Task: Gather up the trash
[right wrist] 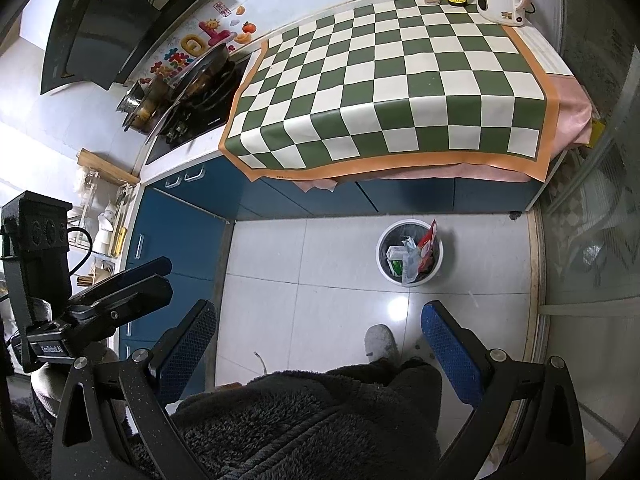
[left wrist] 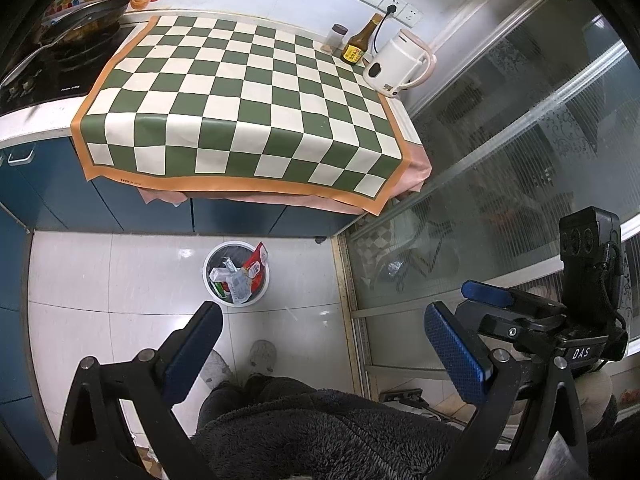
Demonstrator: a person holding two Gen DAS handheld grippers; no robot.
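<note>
A white trash bin (left wrist: 262, 286) (right wrist: 437, 266) stands on the tiled floor below the counter. It holds several pieces of trash (left wrist: 240, 276) (right wrist: 414, 254), among them a red packet and clear wrappers. My left gripper (left wrist: 322, 322) is open and empty, held high above the floor. My right gripper (right wrist: 318, 320) is open and empty too, also high above the floor. The right gripper also shows at the right of the left wrist view (left wrist: 486, 294).
A green-and-white checkered cloth (left wrist: 240, 96) (right wrist: 392, 80) covers the counter. At its far corner stand a white kettle (left wrist: 400, 64), a brown bottle (left wrist: 360, 42) and a small jar (left wrist: 334, 38). A stove with a pan (right wrist: 192, 80) sits left. Glass sliding door (left wrist: 520, 140) at the right.
</note>
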